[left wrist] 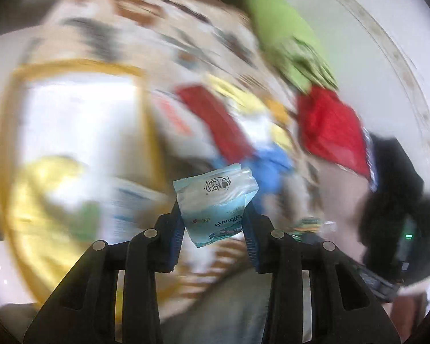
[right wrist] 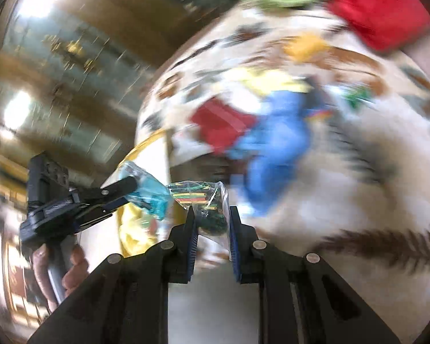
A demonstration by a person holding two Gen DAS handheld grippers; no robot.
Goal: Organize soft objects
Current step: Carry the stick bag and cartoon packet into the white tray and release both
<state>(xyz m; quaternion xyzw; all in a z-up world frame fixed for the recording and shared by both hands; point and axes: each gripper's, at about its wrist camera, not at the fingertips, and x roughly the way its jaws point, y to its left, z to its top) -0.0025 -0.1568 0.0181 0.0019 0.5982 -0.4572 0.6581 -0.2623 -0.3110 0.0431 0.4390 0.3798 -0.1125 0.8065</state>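
Pale-blue soft plastic tissue packet [left wrist: 216, 203] sits clamped in my left jaws; my right jaws pinch a clear bag of coloured bands [right wrist: 207, 200]. Beyond, the yellow-rimmed white bin [left wrist: 71, 66] blurs. Swinging this fast, either slick pack could slip loose.

Two red cloths [left wrist: 329, 132], one green cloth [left wrist: 286, 37], one blue cloth [right wrist: 275, 149].

Tissue pack [left wrist: 216, 203] (left) beside bag [right wrist: 207, 200] of bands.
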